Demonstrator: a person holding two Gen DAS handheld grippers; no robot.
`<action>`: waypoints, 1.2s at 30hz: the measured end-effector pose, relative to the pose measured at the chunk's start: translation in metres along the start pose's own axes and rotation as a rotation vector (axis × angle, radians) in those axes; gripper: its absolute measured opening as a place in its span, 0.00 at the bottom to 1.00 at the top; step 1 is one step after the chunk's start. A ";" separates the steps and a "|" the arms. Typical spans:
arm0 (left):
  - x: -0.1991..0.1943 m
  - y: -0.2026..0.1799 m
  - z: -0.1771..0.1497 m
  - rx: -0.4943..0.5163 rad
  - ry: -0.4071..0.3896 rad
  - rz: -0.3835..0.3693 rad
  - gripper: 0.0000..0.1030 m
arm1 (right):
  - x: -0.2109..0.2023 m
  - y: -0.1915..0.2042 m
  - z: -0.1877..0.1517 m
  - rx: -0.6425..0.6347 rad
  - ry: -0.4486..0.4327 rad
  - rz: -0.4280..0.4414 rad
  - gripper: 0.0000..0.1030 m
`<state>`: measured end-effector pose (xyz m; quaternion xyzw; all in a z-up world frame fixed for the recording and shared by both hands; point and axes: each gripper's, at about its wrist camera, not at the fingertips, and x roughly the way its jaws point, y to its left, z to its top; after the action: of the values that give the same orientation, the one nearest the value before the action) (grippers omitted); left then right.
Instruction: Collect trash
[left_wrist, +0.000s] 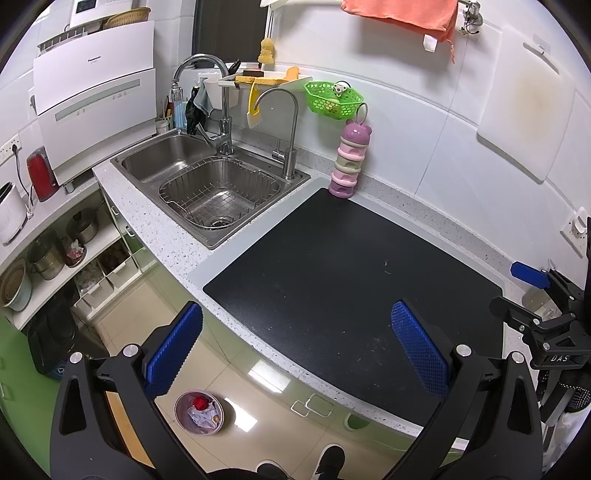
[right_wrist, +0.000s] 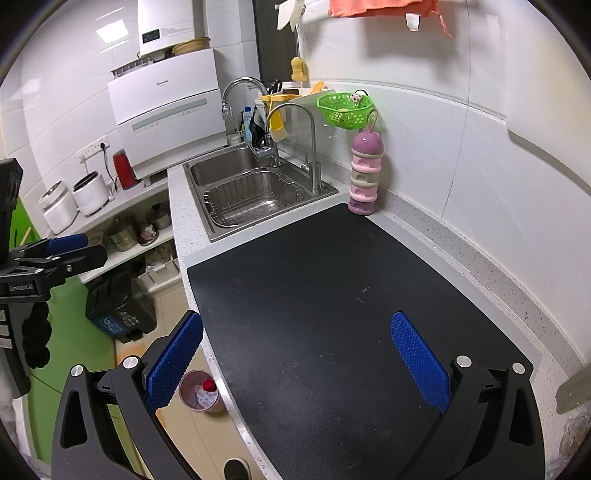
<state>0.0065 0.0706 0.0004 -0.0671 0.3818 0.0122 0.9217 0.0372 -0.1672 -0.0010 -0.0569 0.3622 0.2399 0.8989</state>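
The round pink bin (left_wrist: 199, 412) stands on the tiled floor below the bench (left_wrist: 147, 221), holding crumpled paper (left_wrist: 201, 417) and a red scrap (left_wrist: 200, 402). Above the bench's matte black mat (left_wrist: 332, 280), both the left gripper (left_wrist: 295, 350) and the right gripper (right_wrist: 295, 358) have fingers spread wide, empty. A wire basket (left_wrist: 221, 195) sits in the steel sink (left_wrist: 155, 162).

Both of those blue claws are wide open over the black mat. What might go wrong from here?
Little trash shows on the mat: only tiny crumbs, likely too small for either the left gripper or the right gripper to pinch. The bin sits on the floor below the counter edge, so dropped scraps could miss it. A wide sweep might topple the stacked pink container.
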 end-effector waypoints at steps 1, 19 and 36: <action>0.000 0.000 0.000 0.001 0.000 0.001 0.97 | 0.000 0.000 0.000 0.000 0.000 0.000 0.95; -0.001 -0.003 0.001 0.004 -0.004 -0.001 0.97 | 0.001 -0.001 0.000 0.000 0.003 0.002 0.95; 0.004 -0.019 0.008 0.024 -0.013 -0.020 0.97 | 0.001 -0.002 0.001 0.000 0.001 0.003 0.95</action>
<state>0.0167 0.0526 0.0050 -0.0597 0.3753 -0.0014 0.9250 0.0395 -0.1684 -0.0009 -0.0563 0.3627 0.2410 0.8984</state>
